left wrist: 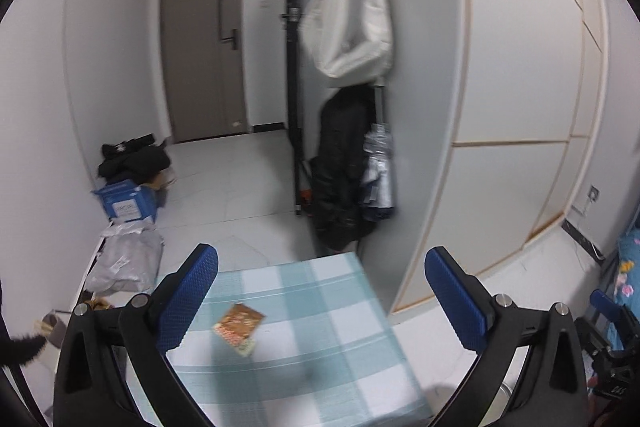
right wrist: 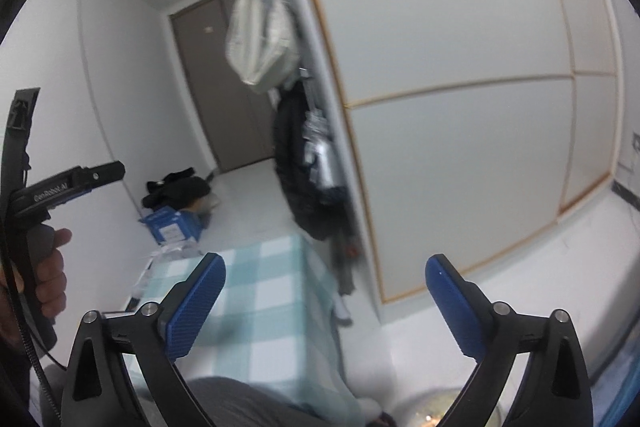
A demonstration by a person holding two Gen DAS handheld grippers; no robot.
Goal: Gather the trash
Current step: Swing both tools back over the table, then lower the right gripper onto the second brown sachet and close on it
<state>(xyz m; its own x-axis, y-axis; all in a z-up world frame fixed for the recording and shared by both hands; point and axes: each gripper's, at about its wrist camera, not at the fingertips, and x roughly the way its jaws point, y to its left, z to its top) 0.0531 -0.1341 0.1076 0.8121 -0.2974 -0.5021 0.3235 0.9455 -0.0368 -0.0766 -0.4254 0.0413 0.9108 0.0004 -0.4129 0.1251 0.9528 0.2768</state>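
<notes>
An orange snack wrapper [left wrist: 239, 327] lies flat on the table with the blue-and-white checked cloth [left wrist: 320, 355]. My left gripper [left wrist: 322, 295] hangs above that table, open wide with nothing between its blue pads [left wrist: 188, 303]; the wrapper shows just right of the left pad. My right gripper [right wrist: 325, 303] is open too and empty, over the far right side of the checked cloth [right wrist: 260, 307]. A hand holding the left gripper's handle [right wrist: 52, 267] shows at the left of the right wrist view. The wrapper is not in the right wrist view.
A blue cardboard box [left wrist: 128, 205] with dark clothes [left wrist: 134, 157] behind it and a grey plastic bag [left wrist: 128, 259] sit on the floor left of the table. A white bag [left wrist: 348, 23] and black coat [left wrist: 344, 171] hang beside the wardrobe [left wrist: 500, 107]. A brown door [left wrist: 204, 47] closes the hallway.
</notes>
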